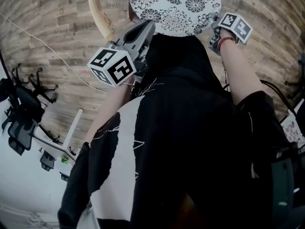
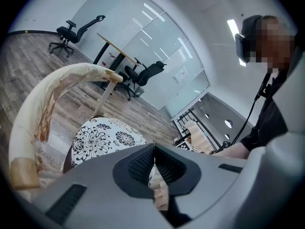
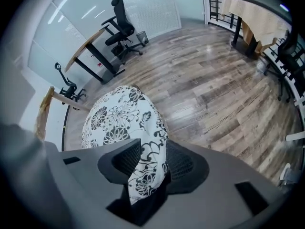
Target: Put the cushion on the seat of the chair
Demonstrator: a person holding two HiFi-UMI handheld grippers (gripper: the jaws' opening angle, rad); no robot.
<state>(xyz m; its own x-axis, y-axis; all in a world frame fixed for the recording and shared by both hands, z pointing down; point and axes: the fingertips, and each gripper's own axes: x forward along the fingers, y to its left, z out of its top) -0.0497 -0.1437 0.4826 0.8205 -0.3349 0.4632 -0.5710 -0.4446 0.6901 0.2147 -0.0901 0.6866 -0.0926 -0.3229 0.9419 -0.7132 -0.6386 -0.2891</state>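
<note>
Placement looks done: cushion [image 3: 121, 118] lies on the chair [image 2: 52, 94] seat, ahead of both grippers. The right gripper [image 3: 150, 159] is spread wide, cushion edge loose between its jaws. The left gripper [image 2: 153, 149] is pressed together, empty. Remaining, likely: back off.

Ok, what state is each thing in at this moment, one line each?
cushion: lying on the chair's seat, one edge up between the right gripper's jaws
chair: upright, seat covered
left gripper: shut, empty
right gripper: open, cushion edge loose between the jaws
</note>
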